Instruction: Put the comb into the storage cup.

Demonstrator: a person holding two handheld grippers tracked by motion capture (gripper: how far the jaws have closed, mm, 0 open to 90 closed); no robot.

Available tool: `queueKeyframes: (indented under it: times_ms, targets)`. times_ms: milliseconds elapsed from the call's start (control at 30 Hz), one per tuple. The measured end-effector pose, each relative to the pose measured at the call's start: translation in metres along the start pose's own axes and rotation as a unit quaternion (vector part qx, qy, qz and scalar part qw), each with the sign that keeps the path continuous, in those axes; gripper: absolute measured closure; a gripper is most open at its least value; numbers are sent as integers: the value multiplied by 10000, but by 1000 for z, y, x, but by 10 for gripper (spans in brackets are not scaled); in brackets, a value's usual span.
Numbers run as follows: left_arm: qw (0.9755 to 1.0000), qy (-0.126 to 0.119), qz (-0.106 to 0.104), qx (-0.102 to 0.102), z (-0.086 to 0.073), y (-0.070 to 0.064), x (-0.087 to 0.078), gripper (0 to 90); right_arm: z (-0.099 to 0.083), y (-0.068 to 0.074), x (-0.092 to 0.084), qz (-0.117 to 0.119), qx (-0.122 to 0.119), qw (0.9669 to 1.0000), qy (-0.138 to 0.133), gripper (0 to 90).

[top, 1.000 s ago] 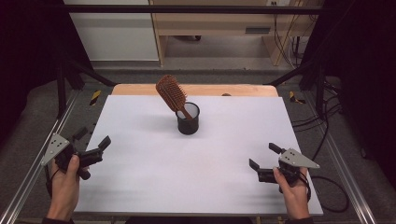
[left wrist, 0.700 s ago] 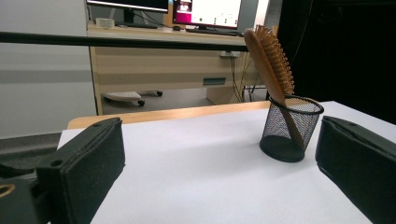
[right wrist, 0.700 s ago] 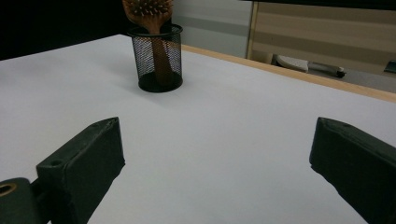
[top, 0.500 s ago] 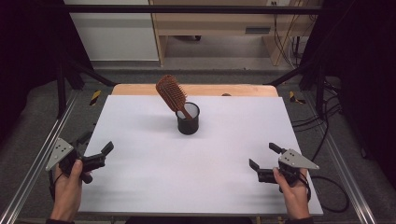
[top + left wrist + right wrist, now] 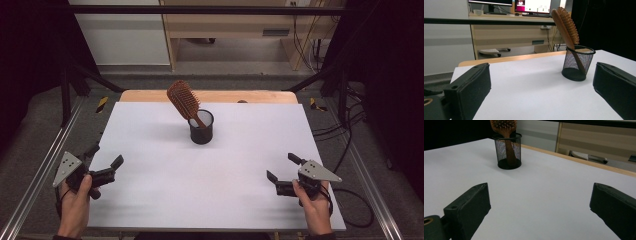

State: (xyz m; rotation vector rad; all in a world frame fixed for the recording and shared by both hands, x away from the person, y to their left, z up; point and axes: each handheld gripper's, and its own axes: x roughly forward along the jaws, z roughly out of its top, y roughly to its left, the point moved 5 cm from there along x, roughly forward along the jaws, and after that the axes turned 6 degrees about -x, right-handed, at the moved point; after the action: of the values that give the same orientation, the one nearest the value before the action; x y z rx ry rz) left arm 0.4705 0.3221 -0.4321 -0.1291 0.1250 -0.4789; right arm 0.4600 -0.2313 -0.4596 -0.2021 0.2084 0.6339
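High view: wooden hairbrush point(image 5: 183, 101) stands handle-down in a black mesh cup point(image 5: 201, 127) mid-table toward the far edge, head leaning back-left. Left gripper point(image 5: 104, 162) sits at the near-left corner of the white table point(image 5: 165, 180), right gripper point(image 5: 281, 168) at the near-right, both well apart from the cup, both with jaws spread wide and nothing between them. Looks like the start step, nothing grasped yet; next move probably calls for one gripper to travel in to the brush head or neck, maybe the other steadying the cup so it doesn't tip when the brush lifts. Left gripper view: two black pads point(image 5: 467, 87) wide apart, bare table between, cup point(image 5: 577, 63) with the brush point(image 5: 566, 23) off to the right ahead, so the gripper isn't aimed squarely at it. Right gripper view: jaws wide, holding nothing, touching nothing; cup point(image 5: 507, 150) far ahead to the left, brush handle point(image 5: 510, 151) visible through the mesh, head cut by the top edge.
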Motion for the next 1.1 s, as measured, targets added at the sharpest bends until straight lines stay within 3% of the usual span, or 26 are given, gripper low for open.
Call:
queueKeyframes:
  times_ms: [767, 1100]
  targets:
    - [9997, -71, -106, 206, -7, -14, 3, 14, -5, -5, 0, -103, 78, 9997, -220, 28]
    - [9995, -189, -95, 251, -6, -20, 0, 15, -11, -6, 4, -127, 93, 9998, -139, 27]
